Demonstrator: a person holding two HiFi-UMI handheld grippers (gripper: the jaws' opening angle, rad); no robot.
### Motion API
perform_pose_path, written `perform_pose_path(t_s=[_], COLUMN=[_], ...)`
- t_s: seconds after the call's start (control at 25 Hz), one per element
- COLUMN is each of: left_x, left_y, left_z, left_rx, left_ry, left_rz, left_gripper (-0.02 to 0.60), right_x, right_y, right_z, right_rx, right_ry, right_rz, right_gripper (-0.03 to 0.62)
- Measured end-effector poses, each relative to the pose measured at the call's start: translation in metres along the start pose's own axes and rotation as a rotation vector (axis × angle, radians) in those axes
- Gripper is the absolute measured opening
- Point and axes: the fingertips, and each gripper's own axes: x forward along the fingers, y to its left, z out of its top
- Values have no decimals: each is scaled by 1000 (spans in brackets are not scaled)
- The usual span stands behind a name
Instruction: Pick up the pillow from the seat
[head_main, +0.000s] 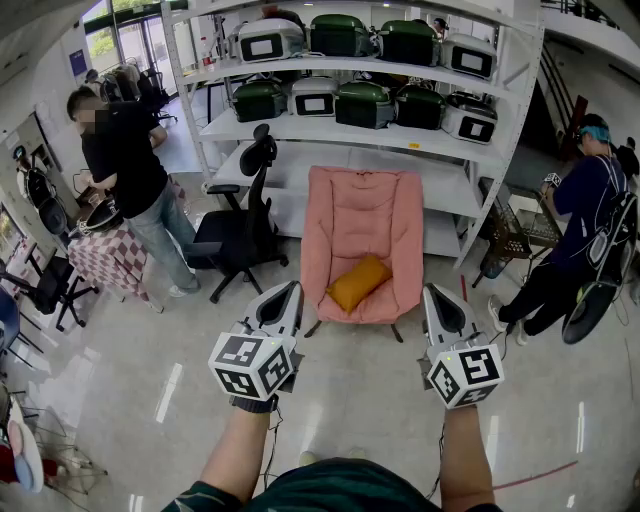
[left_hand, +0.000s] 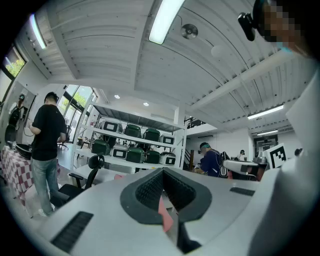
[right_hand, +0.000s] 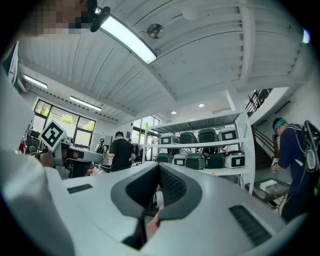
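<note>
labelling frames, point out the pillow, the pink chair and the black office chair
pillow (head_main: 358, 281), head view, middle of its top face
pink chair (head_main: 362, 205), head view, bare backrest
black office chair (head_main: 225, 238), head view, seat

This looks like a large test lab or workshop hall, not a home: a tall white metal shelving rack (head_main: 455, 150) carries rows of green and white boxy machines (head_main: 362, 103), over a glossy pale floor (head_main: 120, 380) and under a ribbed white ceiling (left_hand: 100, 45) with a strip light (left_hand: 164, 20). Mixed furniture stands in the open — a pink lounge seat (head_main: 362, 225), a black office chair (head_main: 240, 225), a surface under a checked cloth (head_main: 105, 258). A staircase (head_main: 562, 100) rises at the right, and a person in black (head_main: 125, 150) and a person in blue (head_main: 585, 205) stand working at the edges.
</note>
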Motion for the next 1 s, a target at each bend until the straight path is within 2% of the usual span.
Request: perform_pose_path(t_s=[1.0], left_x=[-2], left_y=[-21], left_z=[-3], left_rx=[12], left_ry=[-4], left_rz=[-7], left_gripper=[0], right_x=[-16], right_y=[-9], right_z=[-1], right_rx=[49], right_ry=[-29], right_rz=[14], right_gripper=[3])
